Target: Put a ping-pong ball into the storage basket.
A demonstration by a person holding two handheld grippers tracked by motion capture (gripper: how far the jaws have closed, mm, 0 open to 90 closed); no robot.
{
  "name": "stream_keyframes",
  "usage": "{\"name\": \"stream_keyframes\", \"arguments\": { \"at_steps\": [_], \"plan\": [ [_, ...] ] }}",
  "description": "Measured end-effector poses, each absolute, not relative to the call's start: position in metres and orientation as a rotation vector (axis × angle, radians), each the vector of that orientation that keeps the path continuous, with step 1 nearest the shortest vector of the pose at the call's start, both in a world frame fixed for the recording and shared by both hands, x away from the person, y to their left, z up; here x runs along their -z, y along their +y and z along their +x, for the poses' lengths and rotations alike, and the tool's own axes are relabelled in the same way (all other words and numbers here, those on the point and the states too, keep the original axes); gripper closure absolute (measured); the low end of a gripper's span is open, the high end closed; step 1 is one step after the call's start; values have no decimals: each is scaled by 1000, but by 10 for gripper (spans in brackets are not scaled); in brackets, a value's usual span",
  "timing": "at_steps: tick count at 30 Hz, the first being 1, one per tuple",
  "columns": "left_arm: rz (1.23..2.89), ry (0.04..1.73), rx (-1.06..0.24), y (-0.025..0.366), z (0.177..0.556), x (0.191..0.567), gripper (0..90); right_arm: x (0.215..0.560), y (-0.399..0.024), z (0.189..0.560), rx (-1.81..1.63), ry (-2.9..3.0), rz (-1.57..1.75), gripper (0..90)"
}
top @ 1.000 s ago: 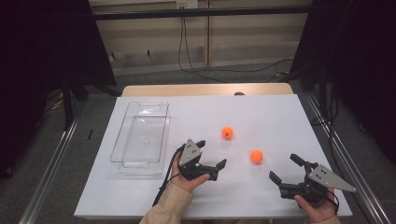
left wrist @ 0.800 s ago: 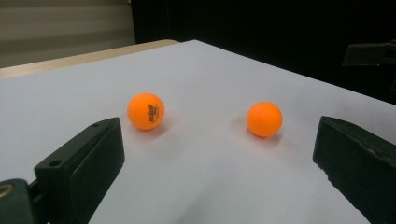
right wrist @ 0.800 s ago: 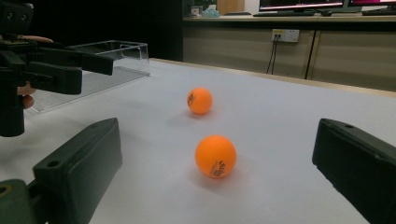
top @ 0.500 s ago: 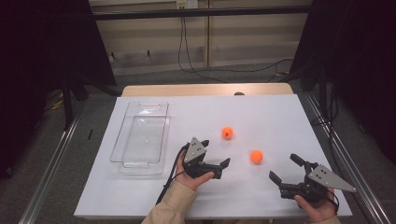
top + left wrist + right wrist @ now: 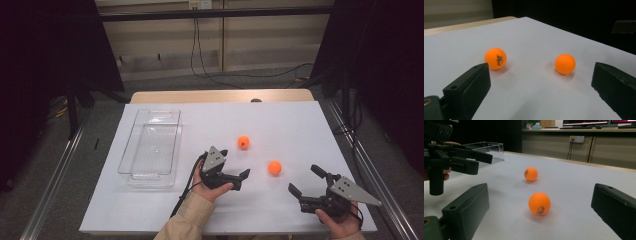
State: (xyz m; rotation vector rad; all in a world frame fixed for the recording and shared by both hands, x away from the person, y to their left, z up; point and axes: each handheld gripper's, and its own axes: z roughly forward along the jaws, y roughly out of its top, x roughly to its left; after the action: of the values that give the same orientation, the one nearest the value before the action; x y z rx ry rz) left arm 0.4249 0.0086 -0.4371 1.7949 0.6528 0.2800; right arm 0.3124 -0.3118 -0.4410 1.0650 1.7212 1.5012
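We hold both tools spread wide and empty, the left hand-held gripper [image 5: 234,170] facing the near orange ball [image 5: 274,167] and the right hand-held gripper [image 5: 305,181] just beside it, while the far orange ball [image 5: 243,142] lies loose on the desk [image 5: 300,125], probably bound for the clear tray [image 5: 150,145].

We saw two small orange balls resting on the white bench, well apart from each other — neither held nor touched. The far ball [image 5: 243,142] showed dark printed lettering on its side. The near ball [image 5: 274,167] lay closer to the person's edge — it too carried a small print.
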Motion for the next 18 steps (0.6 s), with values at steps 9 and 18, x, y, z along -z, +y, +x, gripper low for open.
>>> {"name": "stream_keyframes", "arguments": {
  "at_steps": [9,18],
  "plan": [
    [1820,643,-279,3,428,438,26,441,-311,313,-1505,1718,1062,10],
    [1828,637,-272,-3,429,437,26,441,-312,313,-1502,1724,1063,10]
  ]
}}
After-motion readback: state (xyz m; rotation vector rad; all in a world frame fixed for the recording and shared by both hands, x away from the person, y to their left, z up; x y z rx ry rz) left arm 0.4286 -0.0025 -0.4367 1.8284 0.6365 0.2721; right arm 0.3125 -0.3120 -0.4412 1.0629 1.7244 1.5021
